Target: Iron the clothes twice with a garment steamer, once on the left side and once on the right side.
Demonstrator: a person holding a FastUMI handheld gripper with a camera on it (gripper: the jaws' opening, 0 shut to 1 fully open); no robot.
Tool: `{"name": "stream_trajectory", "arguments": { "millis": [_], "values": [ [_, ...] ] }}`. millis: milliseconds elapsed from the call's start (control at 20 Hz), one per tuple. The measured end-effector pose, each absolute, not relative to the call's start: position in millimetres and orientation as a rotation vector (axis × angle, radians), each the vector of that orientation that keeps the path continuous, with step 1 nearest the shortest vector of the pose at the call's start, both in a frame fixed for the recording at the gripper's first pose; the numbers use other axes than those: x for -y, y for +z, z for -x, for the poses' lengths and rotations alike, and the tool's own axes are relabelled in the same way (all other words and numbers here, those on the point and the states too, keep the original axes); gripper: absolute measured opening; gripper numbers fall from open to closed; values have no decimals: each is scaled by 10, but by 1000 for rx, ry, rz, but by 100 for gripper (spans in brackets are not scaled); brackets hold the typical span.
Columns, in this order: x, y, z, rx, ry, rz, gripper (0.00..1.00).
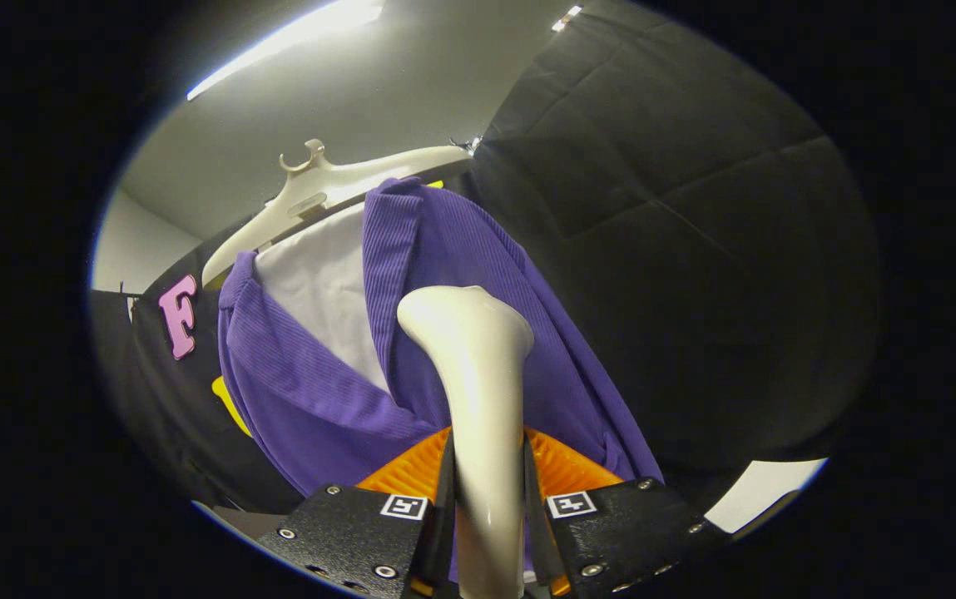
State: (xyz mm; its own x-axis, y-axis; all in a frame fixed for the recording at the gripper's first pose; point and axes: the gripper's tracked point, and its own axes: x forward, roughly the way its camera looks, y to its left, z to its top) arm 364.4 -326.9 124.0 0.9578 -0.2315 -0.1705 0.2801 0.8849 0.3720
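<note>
Black quilted cloth makes the booth's wall behind everything, with a pale ceiling and a bright strip light above. Down in front, the gripper (487,491) has its jaws pinching the handle of the garment steamer (478,374), one finger pressing on each side of it. This white steamer stands up between the fingers, and its wide head reaches to the purple garment (461,274) just beyond them; I cannot tell whether the head touches the fabric. The ribbed garment hangs open over a white inner layer (319,291), on a cream hanger (319,187) before the wall.
</note>
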Motion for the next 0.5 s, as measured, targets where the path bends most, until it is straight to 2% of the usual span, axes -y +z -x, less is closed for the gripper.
{"name": "stream_trajectory", "arguments": {
  "millis": [500],
  "values": [
    [3369,503,-3370,-271,-304,-412,38]
  ]
}}
